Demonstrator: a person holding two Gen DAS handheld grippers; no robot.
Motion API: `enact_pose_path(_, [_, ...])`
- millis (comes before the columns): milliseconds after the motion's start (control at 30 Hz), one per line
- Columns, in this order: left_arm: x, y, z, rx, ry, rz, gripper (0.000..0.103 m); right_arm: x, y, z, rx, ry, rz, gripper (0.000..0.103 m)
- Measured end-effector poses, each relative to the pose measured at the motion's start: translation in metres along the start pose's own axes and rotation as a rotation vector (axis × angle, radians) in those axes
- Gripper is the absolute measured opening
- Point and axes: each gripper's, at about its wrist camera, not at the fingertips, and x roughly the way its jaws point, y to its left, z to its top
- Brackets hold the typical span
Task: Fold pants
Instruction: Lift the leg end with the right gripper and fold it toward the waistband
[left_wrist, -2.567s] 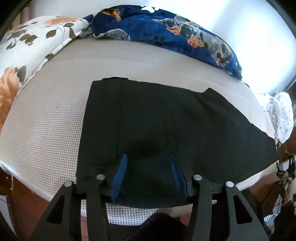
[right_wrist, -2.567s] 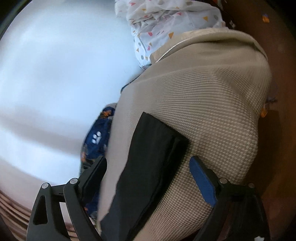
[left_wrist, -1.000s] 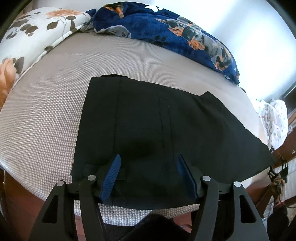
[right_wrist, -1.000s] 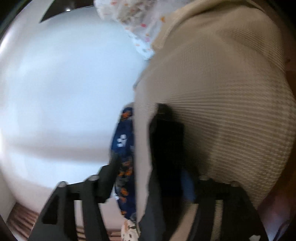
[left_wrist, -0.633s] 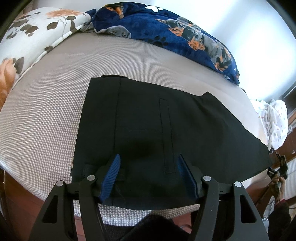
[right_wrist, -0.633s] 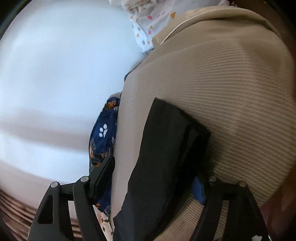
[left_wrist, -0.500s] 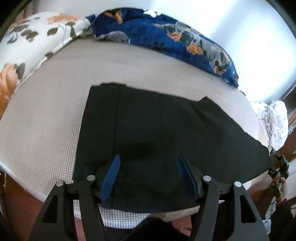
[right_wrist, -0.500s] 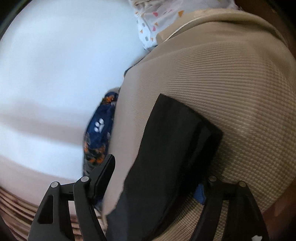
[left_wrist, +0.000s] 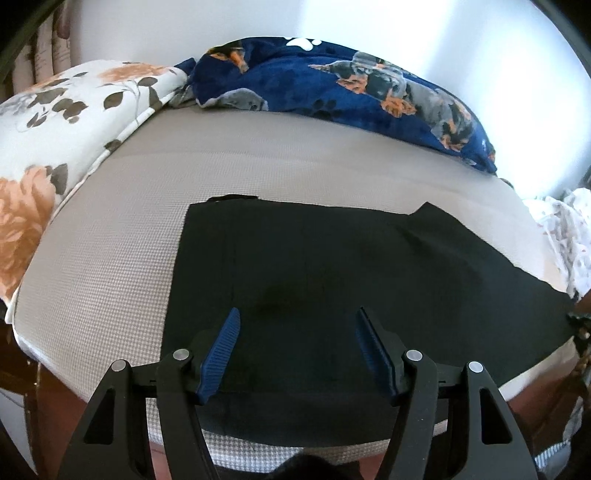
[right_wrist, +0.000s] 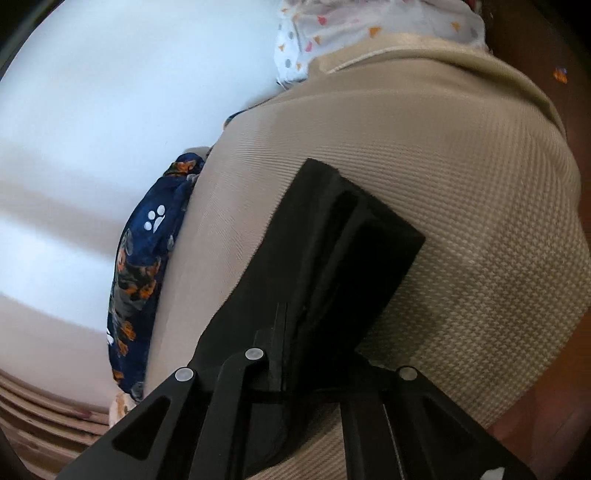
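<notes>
Black pants lie flat across a beige woven bed cover, waist end at the left, legs running off to the right. My left gripper hovers over the near edge of the waist part, its blue pads spread wide and gripping nothing. In the right wrist view the leg end of the pants lies folded double on the bed cover. My right gripper is shut on the pants, with the black fabric pinched between its jaws.
A blue blanket with a dog print lies along the far side by the white wall. A floral pillow is at the left. A white dotted cloth sits at the right end of the bed. Dark wood shows below the bed's near edge.
The right gripper's jaws have come together on the leg end of the pants, and its view has rolled. The left gripper has tilted slightly and stays spread.
</notes>
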Motion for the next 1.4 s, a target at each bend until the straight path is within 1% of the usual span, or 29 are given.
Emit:
enact_pose_path(100, [-0.003,-0.001,0.0,0.021,-0.031,0.06,0.066,-0.002,0.017,-0.004,-0.059,-0.006,-0.018,0.007])
enact_pose_path(200, [-0.006,-0.004,0.0,0.043,-0.048,0.083,0.066,-0.002,0.032,-0.009,-0.093,-0.005,-0.011,0.007])
enact_pose_path(267, [-0.007,-0.005,0.001,0.046,-0.052,0.084,0.066,-0.003,0.041,-0.014,-0.103,-0.001,-0.002,0.008])
enact_pose_path(533, [-0.003,-0.012,-0.002,0.092,-0.039,0.15,0.07,0.0,0.072,-0.042,-0.165,0.031,0.029,0.008])
enact_pose_path(767, [-0.004,-0.019,-0.004,0.131,-0.043,0.179,0.076,0.021,0.101,-0.079,-0.22,0.104,0.065,0.008])
enact_pose_path(1000, [-0.003,-0.024,-0.004,0.151,-0.023,0.204,0.079,0.043,0.118,-0.113,-0.266,0.178,0.069,0.008])
enact_pose_path(1233, [0.002,-0.03,-0.007,0.174,0.003,0.218,0.08,0.043,0.12,-0.122,-0.282,0.19,0.07,0.008])
enact_pose_path(1400, [0.005,-0.035,-0.009,0.204,0.019,0.222,0.08,0.044,0.129,-0.129,-0.323,0.189,0.057,0.008])
